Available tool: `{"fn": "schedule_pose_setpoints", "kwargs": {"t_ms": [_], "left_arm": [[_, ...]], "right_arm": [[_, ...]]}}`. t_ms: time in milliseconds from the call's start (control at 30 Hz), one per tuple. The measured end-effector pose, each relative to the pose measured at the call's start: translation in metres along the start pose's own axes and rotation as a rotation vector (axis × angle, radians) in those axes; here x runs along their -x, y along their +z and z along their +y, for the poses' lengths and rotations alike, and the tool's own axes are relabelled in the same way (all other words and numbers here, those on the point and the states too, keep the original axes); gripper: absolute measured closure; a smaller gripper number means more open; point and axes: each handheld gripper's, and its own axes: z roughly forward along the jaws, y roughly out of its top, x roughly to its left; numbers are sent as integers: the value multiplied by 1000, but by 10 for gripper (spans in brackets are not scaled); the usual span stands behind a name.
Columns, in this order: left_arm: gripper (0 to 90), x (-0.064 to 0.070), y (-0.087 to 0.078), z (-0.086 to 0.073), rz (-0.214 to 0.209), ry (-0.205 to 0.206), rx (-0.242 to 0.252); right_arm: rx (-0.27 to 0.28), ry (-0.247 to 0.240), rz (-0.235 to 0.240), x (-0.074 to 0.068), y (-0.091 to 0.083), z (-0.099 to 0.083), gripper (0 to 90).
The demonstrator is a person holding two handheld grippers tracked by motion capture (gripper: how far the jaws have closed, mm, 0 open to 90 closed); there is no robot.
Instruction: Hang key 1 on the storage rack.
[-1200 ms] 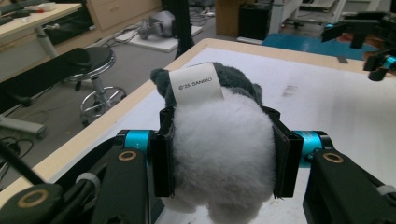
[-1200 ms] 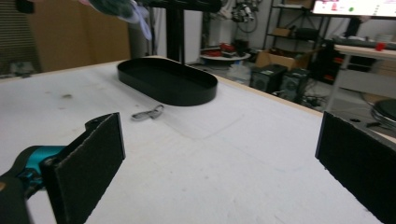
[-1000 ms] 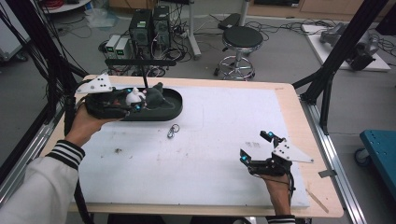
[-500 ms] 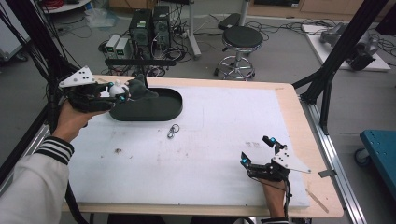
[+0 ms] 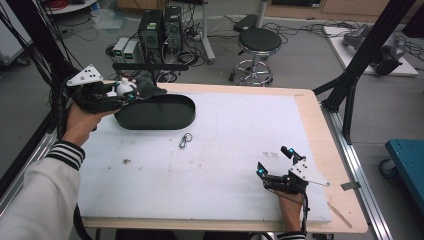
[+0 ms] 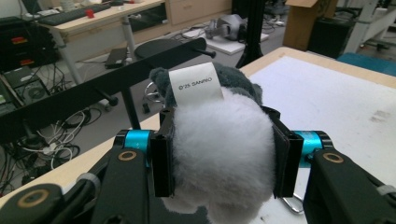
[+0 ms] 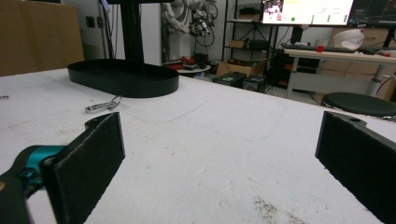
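The left gripper has its fingers clamped on a plush toy, held just left of the black tray. The right gripper rests far off with fingers wide and empty, the carabiner lying between it and the tray.

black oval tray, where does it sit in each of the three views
High view: black oval tray at upper left of the white mat, beside the left hand-held gripper.
Left gripper view: I cannot pick it out behind the plush toy.
Right gripper view: upper left, far across the mat.
Shared landmark: metal carabiner just in front of the tray.
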Motion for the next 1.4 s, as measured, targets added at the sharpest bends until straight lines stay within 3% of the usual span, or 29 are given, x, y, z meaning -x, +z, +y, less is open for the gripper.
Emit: {"fn": "schedule_pose_setpoints", "kwargs": {"t_ms": [533,967,1133,1400], "left_arm": [[535,-9,12,9,68,-23,6],[534,-10,26,22,93,-25,4],[534,-10,31,26,106,-8,-6],[534,-12,38,24,117,-37,11]], "right_arm": [[3,-8,-3,-1,0,-1,6],[4,-13,-4,-1,0,-1,6],[4,-15,-8,-1,0,-1,6],[-1,-9,-5,-2,-1,-1,6]]}}
